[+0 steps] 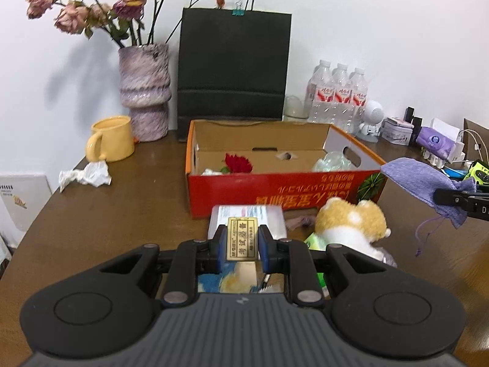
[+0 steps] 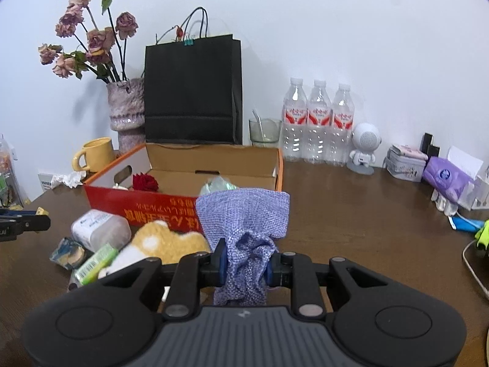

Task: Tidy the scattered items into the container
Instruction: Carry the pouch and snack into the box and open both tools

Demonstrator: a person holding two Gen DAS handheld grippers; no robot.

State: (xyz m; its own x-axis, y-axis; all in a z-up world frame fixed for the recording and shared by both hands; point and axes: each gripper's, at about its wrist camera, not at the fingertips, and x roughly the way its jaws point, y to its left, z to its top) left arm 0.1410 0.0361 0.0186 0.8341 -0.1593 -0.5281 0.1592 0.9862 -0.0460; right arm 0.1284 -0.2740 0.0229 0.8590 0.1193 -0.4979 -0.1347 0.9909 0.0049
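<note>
Hanging limp from the right gripper (image 2: pixel 246 267), a lavender knitted drawstring pouch (image 2: pixel 244 223) is pinched at its gathered neck, its flat body fanning upward and forward toward the orange-and-red cardboard box (image 2: pixel 159 206); in the left view the pouch's thin cord dangles free below it. The pouch looks light and soft, likely to sag and swing, so the bunched neck is the sound place to hold it. Its long axis runs from the pads up toward the box rim.

Across the table, the left gripper (image 1: pixel 242 246) is clamped on a small gold-labelled card or flat packet (image 1: pixel 242 241), which stands upright, printed face to the camera, long axis vertical. It appears stiff and thin, held by its 2 side edges; what it is exactly cannot be read.

Both items hang above the brown table (image 2: pixel 351 214), just short of the box, which already holds a red rose (image 2: pixel 146 182) and a clear crumpled plastic item (image 1: pixel 333 161). A plush dog (image 1: pixel 351 223), a white packet (image 2: pixel 99 229) and a green tube (image 2: pixel 96 263) lie scattered in front of the box.
</note>
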